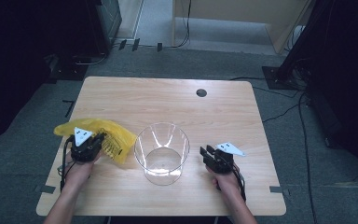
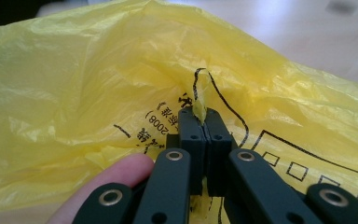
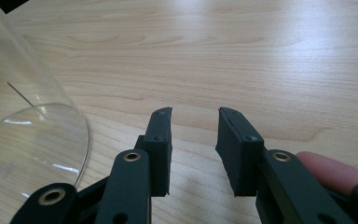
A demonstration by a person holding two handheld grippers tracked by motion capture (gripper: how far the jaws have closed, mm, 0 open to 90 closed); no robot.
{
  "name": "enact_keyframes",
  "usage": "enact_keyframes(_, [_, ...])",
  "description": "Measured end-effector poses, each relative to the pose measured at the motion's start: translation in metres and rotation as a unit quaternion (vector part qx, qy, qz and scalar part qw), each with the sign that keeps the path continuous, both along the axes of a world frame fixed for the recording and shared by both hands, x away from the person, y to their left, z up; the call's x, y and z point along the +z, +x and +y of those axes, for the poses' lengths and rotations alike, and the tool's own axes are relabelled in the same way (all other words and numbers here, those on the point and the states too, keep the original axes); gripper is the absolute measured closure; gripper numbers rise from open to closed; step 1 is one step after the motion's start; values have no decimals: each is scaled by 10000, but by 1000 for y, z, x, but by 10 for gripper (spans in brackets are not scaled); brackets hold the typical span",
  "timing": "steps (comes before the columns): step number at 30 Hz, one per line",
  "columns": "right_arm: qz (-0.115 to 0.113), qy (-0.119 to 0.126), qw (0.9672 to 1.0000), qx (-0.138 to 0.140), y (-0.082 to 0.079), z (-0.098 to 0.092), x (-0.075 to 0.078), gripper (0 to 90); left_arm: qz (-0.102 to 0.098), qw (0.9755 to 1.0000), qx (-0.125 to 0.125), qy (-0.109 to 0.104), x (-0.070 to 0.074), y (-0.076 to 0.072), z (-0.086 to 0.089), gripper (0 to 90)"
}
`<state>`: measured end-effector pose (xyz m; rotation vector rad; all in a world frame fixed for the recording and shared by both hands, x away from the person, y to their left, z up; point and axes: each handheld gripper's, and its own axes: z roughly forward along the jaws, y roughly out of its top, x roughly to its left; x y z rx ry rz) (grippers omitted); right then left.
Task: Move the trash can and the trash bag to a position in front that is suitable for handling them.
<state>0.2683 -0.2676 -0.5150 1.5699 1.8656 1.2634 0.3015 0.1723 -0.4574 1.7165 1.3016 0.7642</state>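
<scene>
A crumpled yellow plastic bag [image 1: 103, 132] with black print lies at the left of the wooden table [image 1: 168, 100]. My left gripper [image 1: 98, 139] has its jaws pressed together on a fold of the yellow bag [image 2: 74, 79], and a thin pinch of film sticks up between the pads at my left gripper [image 2: 203, 122]. A clear plastic bucket [image 1: 162, 151] stands upright in the middle of the table. To its right, my right gripper [image 1: 206, 153] rests low over the wood. In its own view my right gripper [image 3: 195, 116] is open with only bare table between its pads, the clear bucket [image 3: 25, 135] at its left.
A round cable hole [image 1: 201, 92] sits near the table's far edge. Grey carpet with cables surrounds the table, and dark stands and furniture rise at the back left and the right.
</scene>
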Motion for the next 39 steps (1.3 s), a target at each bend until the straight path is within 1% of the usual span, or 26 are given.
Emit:
enact_keyframes(1, [0,-6,10000,3,0,0,0,664,-101,9999,-31,-29,8,-2,-2,893])
enact_keyframes(2, [-1,-8,10000,5,0,0,0,663,-320,9994,-86,-46,24,-6,-5,893])
enact_keyframes(4, [9,-28,10000,24,0,1,0,663,-597,9981,-147,-35,45,-13,-10,892])
enact_keyframes(5, [20,-20,10000,25,0,1,-1,662,-703,9973,-181,-75,54,-16,-12,892])
enact_keyframes(7, [29,-19,10000,24,0,2,-1,663,-860,9961,-193,-105,68,-20,-16,892])
enact_keyframes(8, [32,-17,10000,27,0,1,-1,662,-978,9948,-235,-154,79,-23,-19,892])
enact_keyframes(10, [44,-18,10000,36,0,2,-1,662,-1181,9923,-301,-211,96,-29,-25,891])
enact_keyframes(11, [45,-15,10000,41,0,2,-1,662,-1259,9912,-345,-241,102,-32,-28,891])
enact_keyframes(12, [46,-18,10000,42,0,2,-1,662,-1381,9892,-414,-256,110,-36,-34,891])
enact_keyframes(14, [47,-25,10000,46,0,2,-2,662,-1518,9867,-521,-245,118,-41,-44,890])
enact_keyframes(16, [47,-32,10000,55,1,2,-2,662,-1640,9847,-573,-128,121,-45,-56,890])
enact_keyframes(18, [56,-34,10000,61,1,2,-2,662,-1667,9836,-677,-110,120,-47,-69,889])
enact_keyframes(20, [70,-27,9999,70,0,3,-2,662,-1704,9828,-710,-9,116,-48,-81,888])
enact_keyframes(22, [71,-33,9999,79,0,3,-2,661,-1679,9830,-744,13,110,-48,-91,888])
enact_keyframes(23, [70,-34,9999,80,0,3,-2,661,-1721,9823,-731,118,106,-49,-96,888])
enact_keyframes(25, [77,-28,9999,84,0,3,-2,661,-1840,9796,-738,316,100,-52,-105,886])
enact_keyframes(27, [65,-34,9999,95,0,3,-2,661,-1976,9754,-774,603,94,-56,-114,884])
enact_keyframes(28, [67,-35,9999,100,0,3,-2,661,-1995,9737,-837,719,91,-57,-117,881])
enact_keyframes(29, [69,-37,9999,101,0,3,-2,661,-1991,9726,-906,786,89,-58,-120,876])
enact_keyframes(30, [77,-34,9999,100,0,3,-2,661,-1952,9725,-994,797,87,-59,-121,866])
enact_keyframes(32, [73,-37,9999,108,0,3,-2,661,-1857,9715,-1185,871,82,-60,-124,787])
enact_keyframes(33, [74,-35,9999,111,0,3,-2,661,-1801,9709,-1292,906,80,-61,-125,698])
enact_keyframes(34, [77,-35,9999,111,0,3,-2,661,-1764,9694,-1433,928,78,-64,-125,574])
enact_keyframes(35, [80,-32,9999,110,0,3,-2,661,-1780,9681,-1496,937,77,-66,-125,474])
enact_keyframes(37, [76,-26,9999,110,0,3,-2,660,-1827,9656,-1640,852,76,-71,-124,362])
enact_keyframes(39, [67,-21,9999,121,0,3,-2,658,-1850,9647,-1745,688,76,-74,-120,314])
